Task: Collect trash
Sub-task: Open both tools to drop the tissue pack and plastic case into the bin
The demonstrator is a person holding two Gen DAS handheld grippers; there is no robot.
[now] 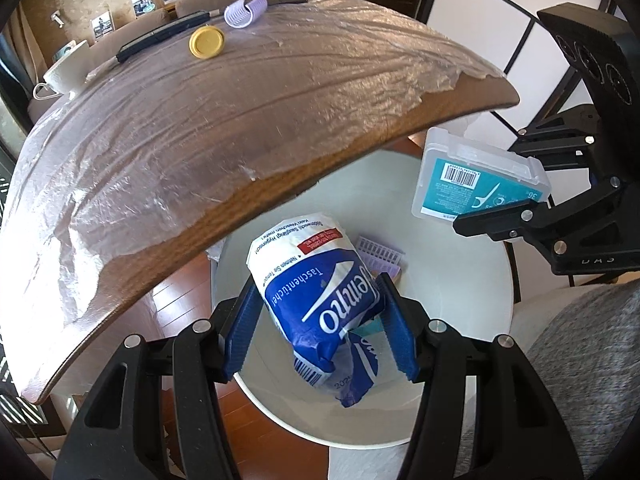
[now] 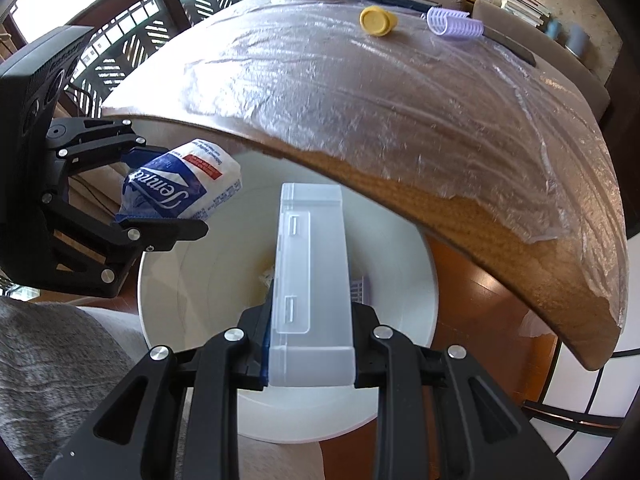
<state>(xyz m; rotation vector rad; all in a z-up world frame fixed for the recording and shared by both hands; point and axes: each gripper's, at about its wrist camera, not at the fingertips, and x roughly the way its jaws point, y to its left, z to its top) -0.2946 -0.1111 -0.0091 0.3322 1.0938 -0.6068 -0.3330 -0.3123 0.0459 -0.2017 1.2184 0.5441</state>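
My left gripper is shut on a blue and white Tempo tissue pack and holds it over the white round bin. The pack also shows in the right wrist view. My right gripper is shut on a clear plastic floss-pick box over the same bin. The box with its teal label shows in the left wrist view. A purple comb-like piece lies inside the bin.
The wooden table, covered with plastic film, overhangs the bin. On it lie a yellow lid, a purple hair roller, a black strip and a white cup. A grey sofa cushion is at the right.
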